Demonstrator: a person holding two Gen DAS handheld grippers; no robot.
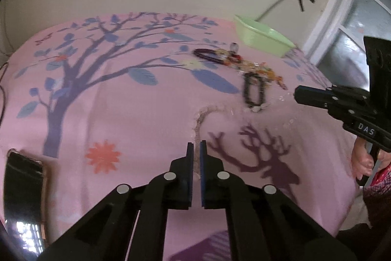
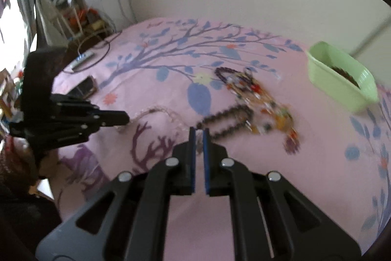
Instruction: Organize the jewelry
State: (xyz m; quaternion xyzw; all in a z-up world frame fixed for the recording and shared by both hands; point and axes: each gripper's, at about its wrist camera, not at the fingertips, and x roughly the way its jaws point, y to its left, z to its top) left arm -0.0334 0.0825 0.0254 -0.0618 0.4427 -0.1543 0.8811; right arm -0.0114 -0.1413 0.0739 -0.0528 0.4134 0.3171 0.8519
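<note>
Two hand-held grippers (image 1: 197, 146) (image 2: 199, 132), both closed; one green basket (image 2: 342, 80)

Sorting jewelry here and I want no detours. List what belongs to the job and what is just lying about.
Belongs to the job:
- dark bead bracelet
- purple bead bracelet
- tangle of colourful beaded pieces
- pale clear-bead necklace
- green tub, something dark already inside

Just lying about:
- phone on the pink cloth
- remote and cable
</note>
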